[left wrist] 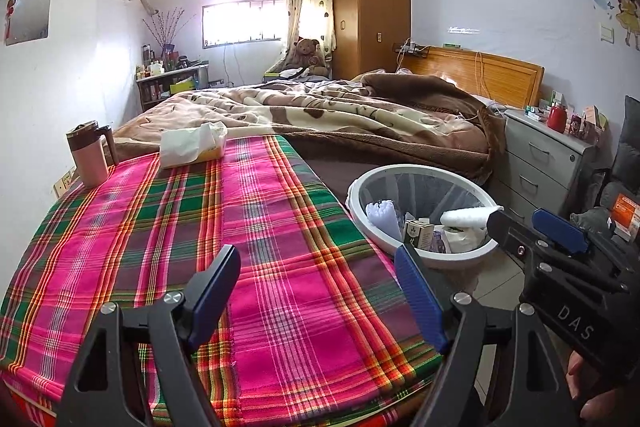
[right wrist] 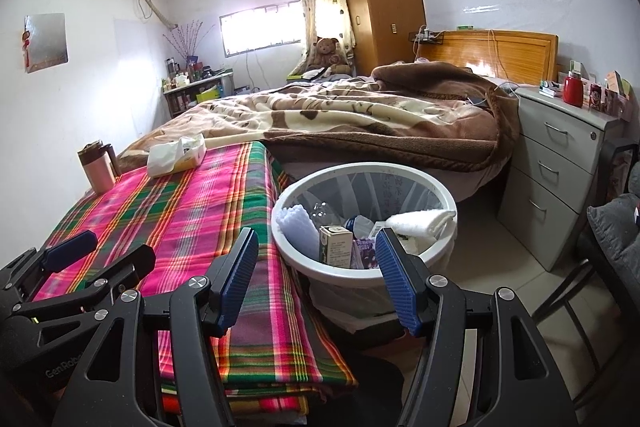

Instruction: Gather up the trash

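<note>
Bed (left wrist: 340, 115) with a brown blanket fills the back of the room; grey drawer unit (right wrist: 560, 163) beside it on the right.

Counter under a plaid cloth (left wrist: 240, 227) sits in front. On it, far end only: a brown-and-pink mug (left wrist: 90, 155) at the left corner, and a tissue pack (left wrist: 192, 145) just beside it toward the middle. Rest of the cloth is bare.

White bin (right wrist: 362, 277) stands on the floor at the counter's right edge, between counter and bed. Already holds trash: a white rolled cloth (right wrist: 416, 223) leaning on the rim, a small carton (right wrist: 335, 243), a clear bottle and wrappers (too jumbled to separate).

Left tool (left wrist: 320, 299): jaws parted wide, nothing between them, hanging over the near end of the cloth. Right tool (right wrist: 316, 283): also spread, empty, aimed at the bin's near rim. In the left view it sits just right of the bin with a hand (left wrist: 600, 395) behind it.

Judgement: collecting step looks mostly done. No loose trash is visible on the counter, and both tools are empty. Only candidate left is the tissue pack, and I can't tell whether it counts as trash.

Next move, if it does: left tool reaches to the far end, closes across the pack's short side, carries it right over the rim. Watch the mug next to it.
</note>
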